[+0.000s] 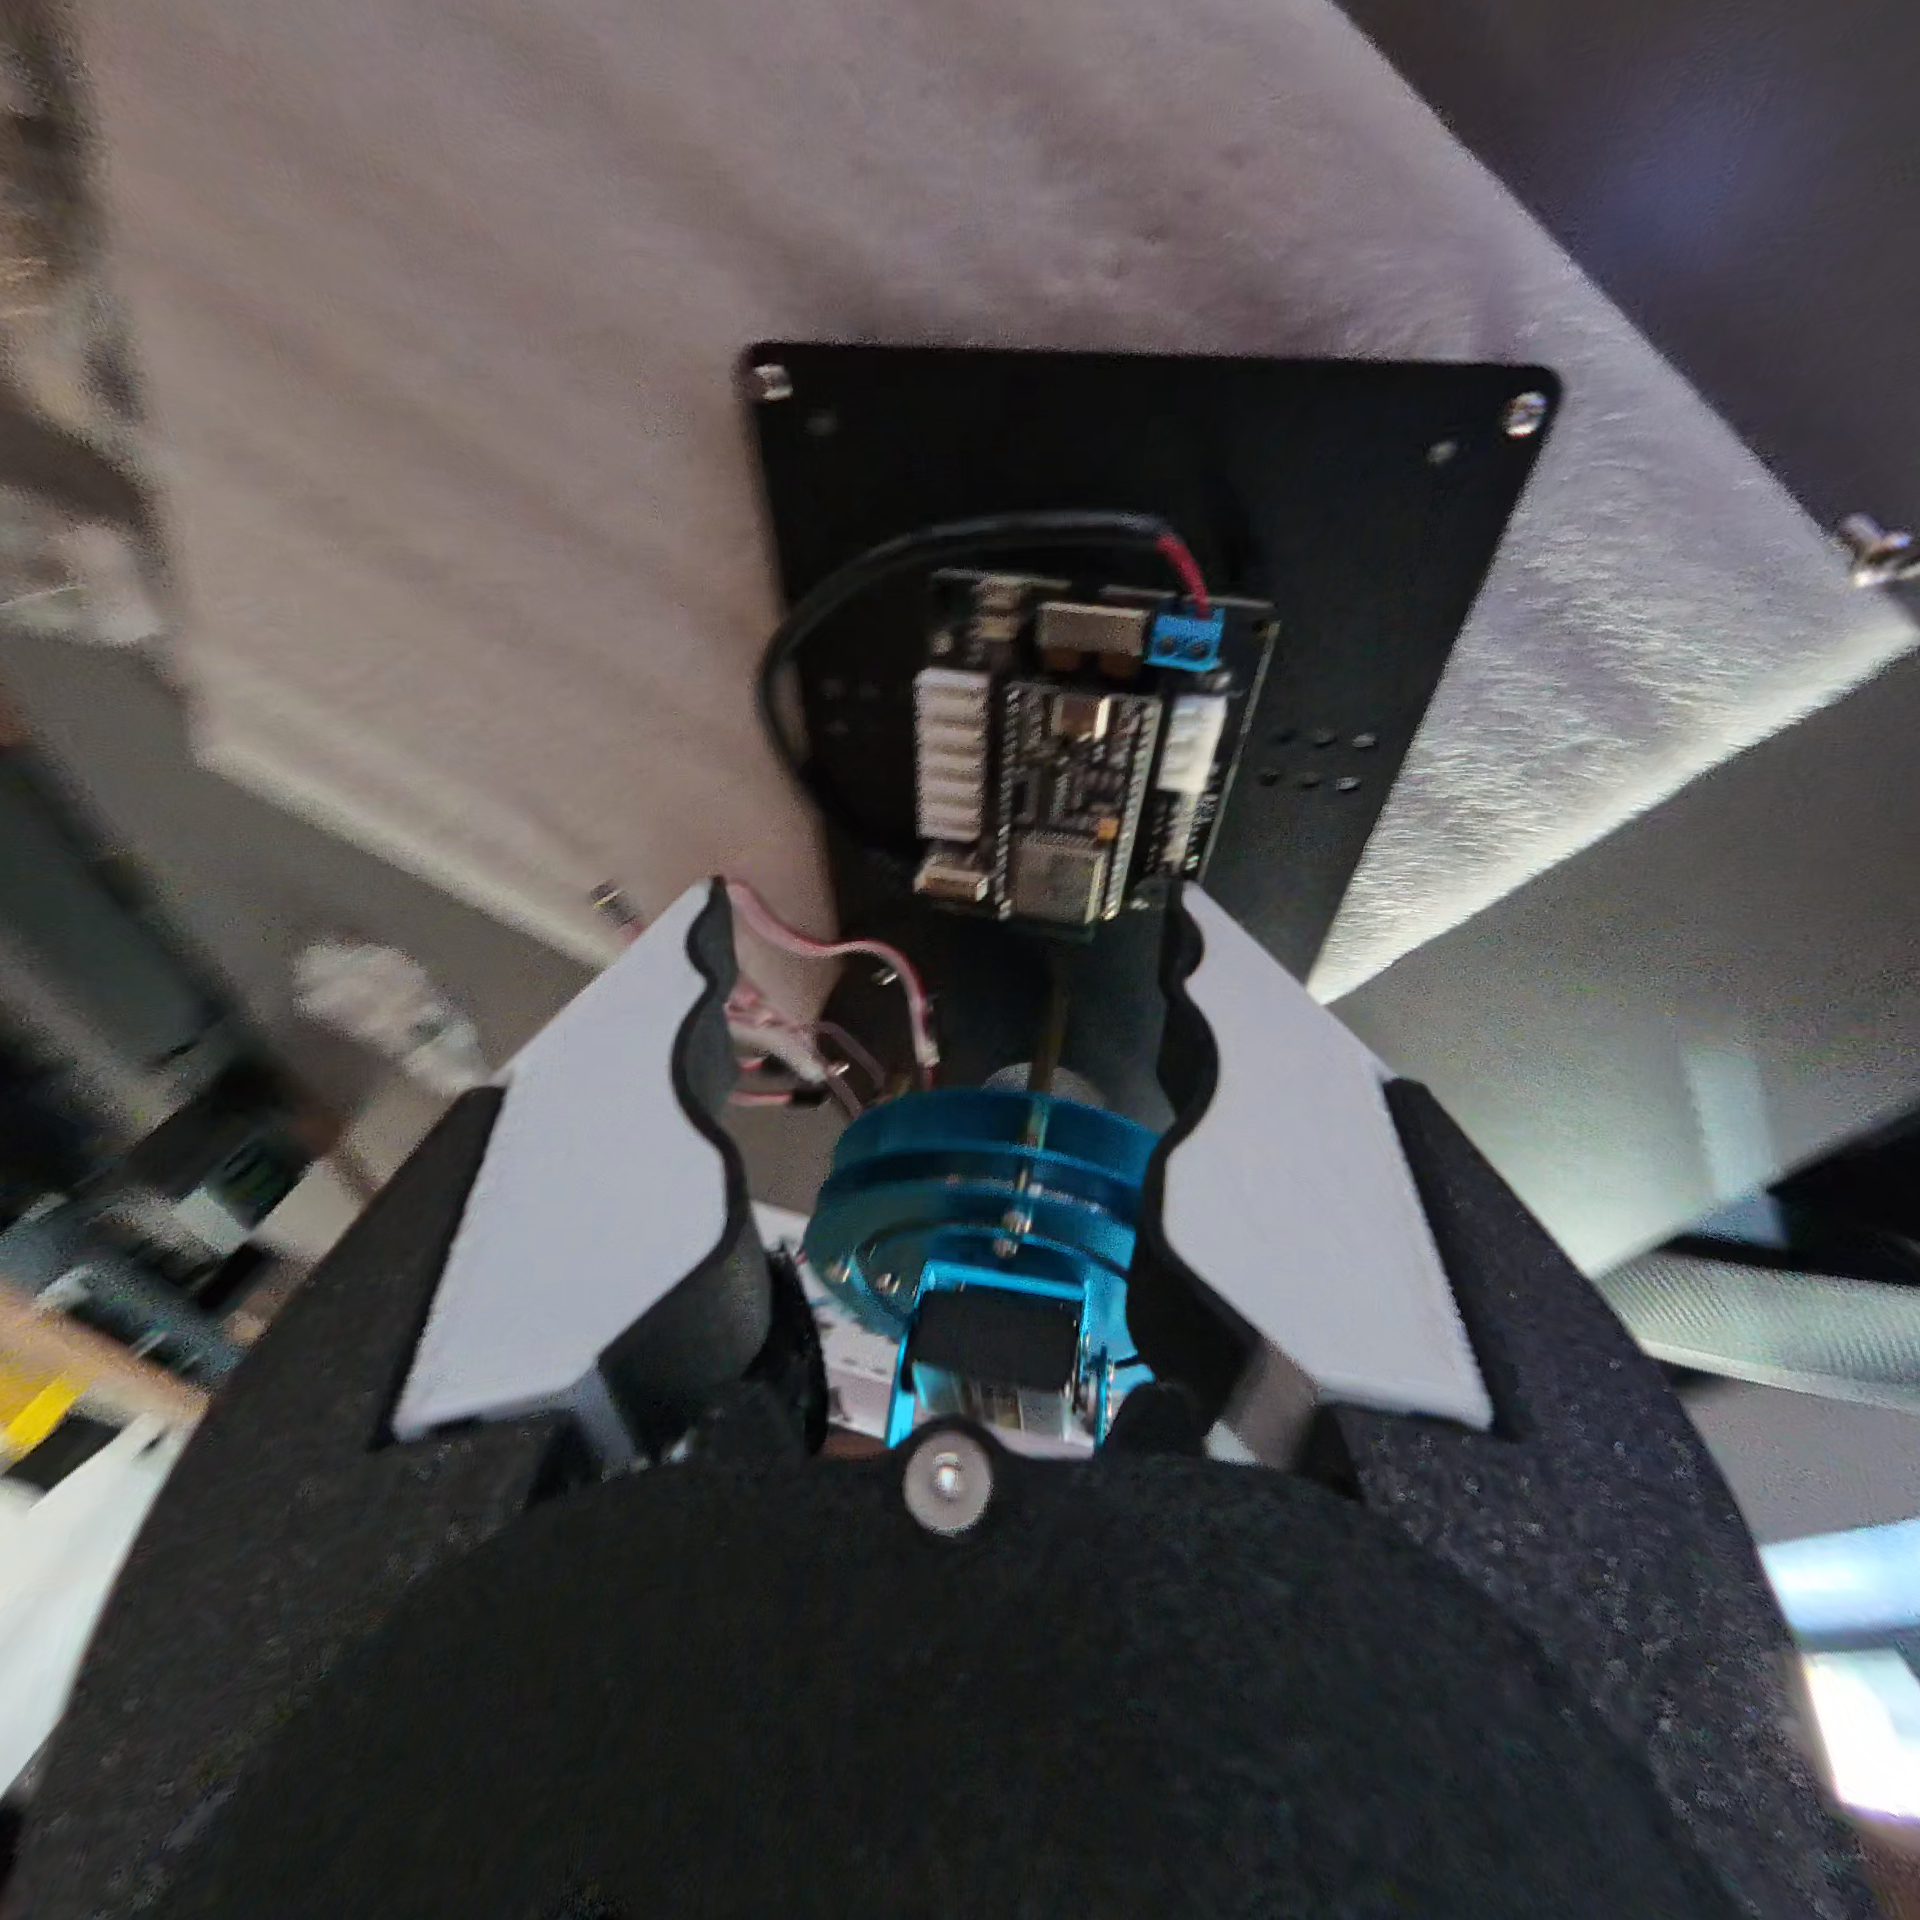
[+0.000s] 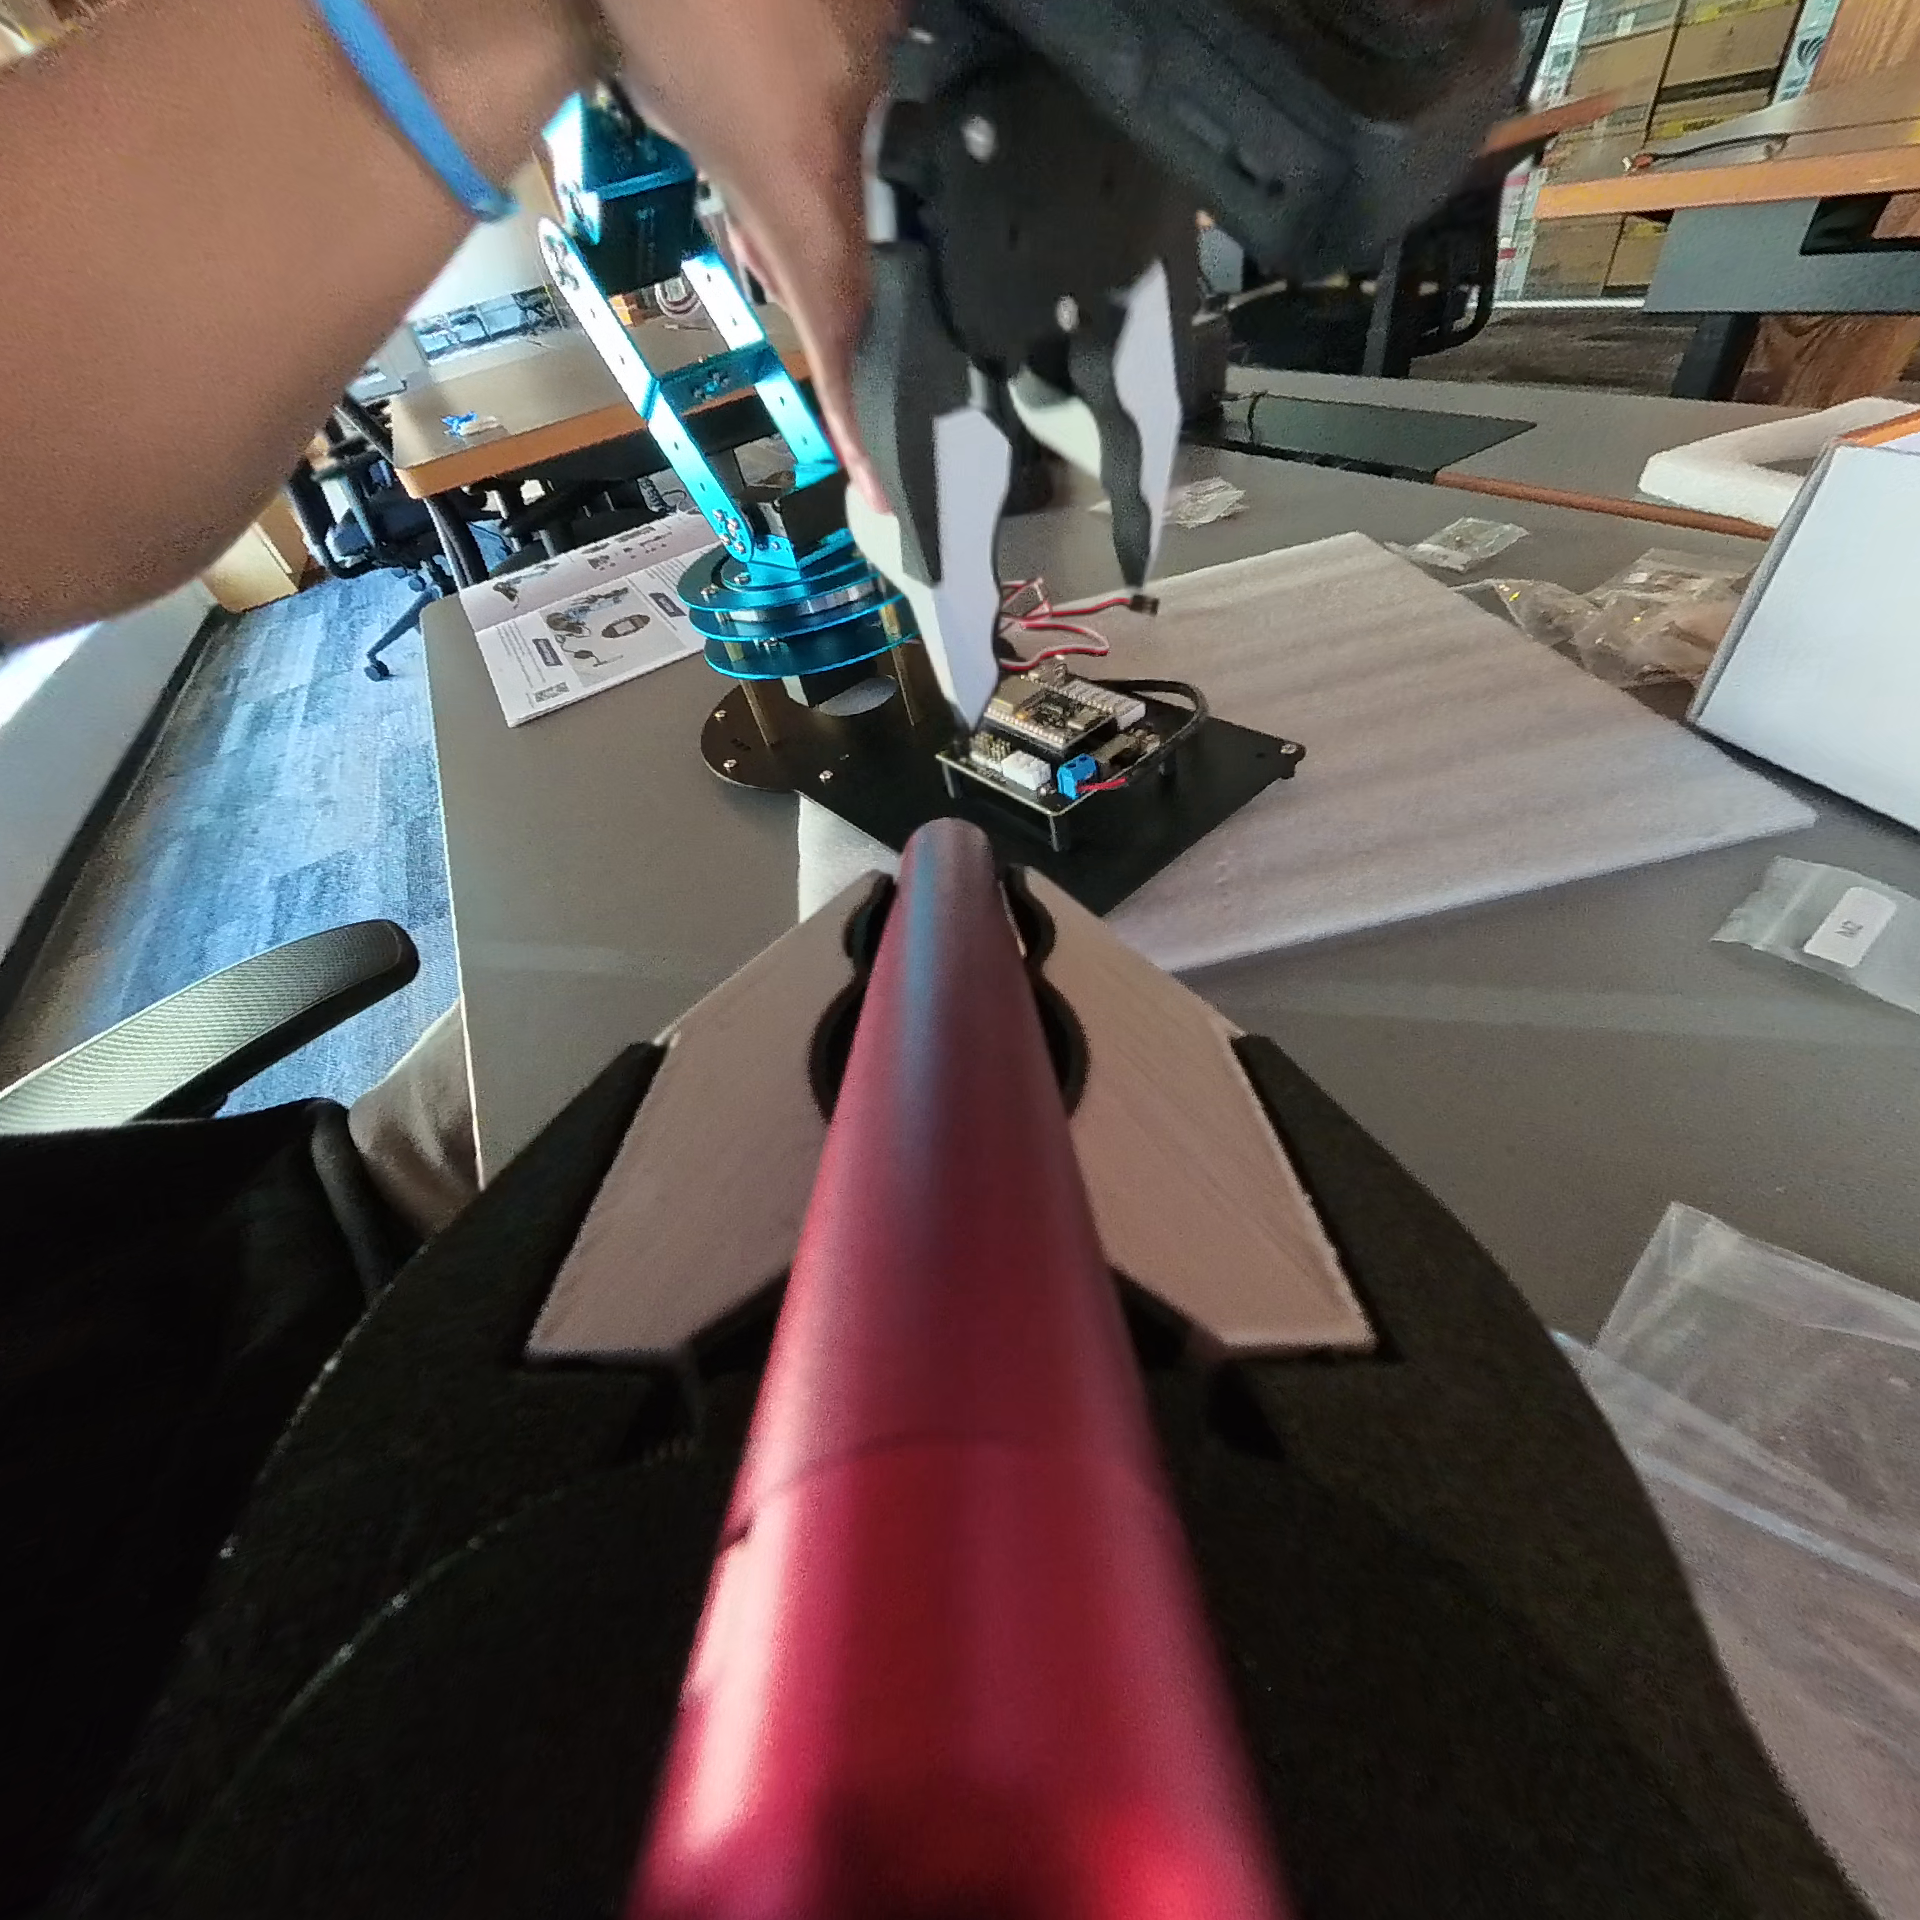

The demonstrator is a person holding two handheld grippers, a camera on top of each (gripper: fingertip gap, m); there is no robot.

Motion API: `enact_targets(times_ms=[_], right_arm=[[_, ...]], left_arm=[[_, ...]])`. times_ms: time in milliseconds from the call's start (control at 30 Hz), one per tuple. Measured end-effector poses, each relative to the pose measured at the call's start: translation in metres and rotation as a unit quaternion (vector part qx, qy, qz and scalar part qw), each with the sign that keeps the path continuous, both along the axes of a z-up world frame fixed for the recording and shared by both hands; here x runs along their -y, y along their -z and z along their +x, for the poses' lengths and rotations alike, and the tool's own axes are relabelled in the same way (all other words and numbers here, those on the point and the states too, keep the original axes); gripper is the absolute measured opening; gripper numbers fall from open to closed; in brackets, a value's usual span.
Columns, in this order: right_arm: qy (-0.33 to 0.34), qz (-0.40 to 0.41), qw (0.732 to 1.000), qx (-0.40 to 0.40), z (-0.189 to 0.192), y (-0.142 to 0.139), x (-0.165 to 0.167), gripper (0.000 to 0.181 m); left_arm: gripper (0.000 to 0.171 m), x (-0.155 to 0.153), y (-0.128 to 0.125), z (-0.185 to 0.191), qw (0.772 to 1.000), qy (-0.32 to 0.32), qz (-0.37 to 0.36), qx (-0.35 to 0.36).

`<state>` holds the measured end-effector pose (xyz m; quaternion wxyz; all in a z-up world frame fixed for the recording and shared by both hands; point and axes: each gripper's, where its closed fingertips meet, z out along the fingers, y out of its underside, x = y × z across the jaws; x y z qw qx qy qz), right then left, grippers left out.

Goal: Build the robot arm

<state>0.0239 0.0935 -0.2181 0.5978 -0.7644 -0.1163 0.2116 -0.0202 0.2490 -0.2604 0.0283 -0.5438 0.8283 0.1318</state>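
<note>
My left gripper (image 1: 951, 904) is open and empty, pointing down over a black base plate (image 1: 1403, 571). A circuit board (image 1: 1081, 758) lies just past its fingertips, and the blue turntable (image 1: 987, 1174) of a small blue robot arm sits between its fingers. The right wrist view shows this gripper (image 2: 1055, 644) with one fingertip at the edge of the circuit board (image 2: 1060, 727), beside the blue robot arm (image 2: 717, 416). My right gripper (image 2: 951, 883) is shut on a red cylindrical tool (image 2: 935, 1351). The tool points at the black base plate (image 2: 1195, 821), short of it.
The plate rests on a white foam sheet (image 2: 1455, 727) on a grey table (image 2: 582, 935). A printed booklet (image 2: 582, 634) lies at the left, a white box (image 2: 1829, 623) at the right, and plastic bags (image 2: 1839, 925) at the right front. A person's arm (image 2: 208, 312) crosses the upper left. A chair armrest (image 2: 208, 1008) is at the left.
</note>
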Motion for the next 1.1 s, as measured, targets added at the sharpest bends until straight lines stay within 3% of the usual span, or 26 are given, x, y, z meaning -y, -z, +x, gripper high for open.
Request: enact_targets(times_ms=[100,233,300,433,533,667,900,933,1100], right_arm=[[0.008,0.007,1.0,0.018,0.006,-0.004,-0.004,0.021],[-0.017,0.009,1.0,0.025,0.006,-0.016,-0.016,0.021],[-0.042,0.0,0.998,0.047,0.006,-0.018,-0.027,0.021],[-0.133,-0.038,0.985,0.098,0.003,-0.013,-0.047,0.022],[-0.21,-0.051,0.972,0.093,-0.004,-0.011,-0.06,0.021],[-0.275,-0.049,0.958,0.065,-0.004,-0.007,-0.072,0.022],[-0.224,-0.059,0.972,0.037,0.013,0.006,-0.08,0.023],[-0.23,-0.063,0.971,0.033,0.011,0.007,-0.078,0.022],[-0.218,-0.084,0.971,0.043,0.013,0.018,-0.08,0.022]], left_arm=[[0.077,0.029,-0.035,0.011,0.991,0.025,0.039,0.121],[0.067,0.076,-0.063,0.002,0.953,0.015,0.041,0.3],[0.063,0.091,-0.058,-0.021,0.936,-0.005,0.021,0.351],[0.051,0.109,-0.023,-0.059,0.899,-0.052,-0.053,0.431],[0.049,0.121,-0.008,-0.069,0.845,-0.064,-0.111,0.519],[0.048,0.14,-0.012,-0.077,0.782,-0.049,-0.205,0.586],[0.043,0.101,-0.042,-0.078,0.704,-0.061,-0.161,0.689],[0.043,0.102,-0.044,-0.077,0.697,-0.06,-0.174,0.694],[0.044,0.107,-0.039,-0.074,0.702,-0.056,-0.215,0.677]])
